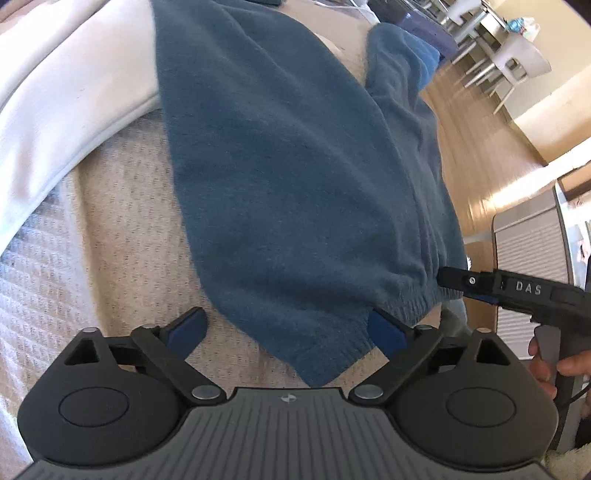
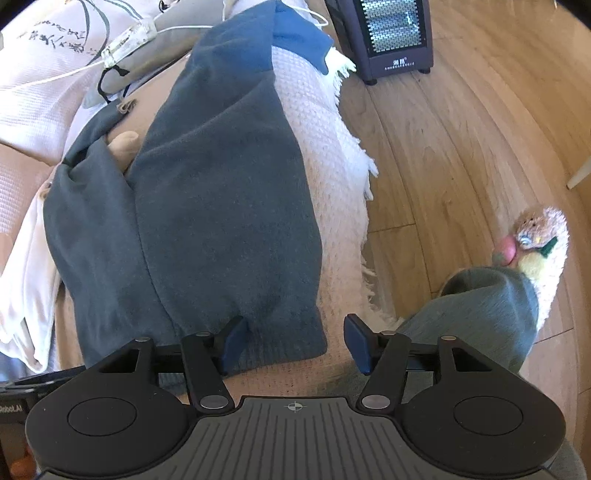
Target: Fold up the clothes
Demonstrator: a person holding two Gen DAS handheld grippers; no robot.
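just ahead, blue sweater (image 1: 295,166) hem between both released jaws

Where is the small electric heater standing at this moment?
In the right wrist view, the heater stands on the wooden floor at the top, right of the fringed white blanket under the blue sweater.

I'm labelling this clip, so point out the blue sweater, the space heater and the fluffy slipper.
blue sweater (image 2: 221,206): right wrist view, middle of the knit body.
space heater (image 2: 391,33): right wrist view, front grille.
fluffy slipper (image 2: 543,251): right wrist view, plush toe.
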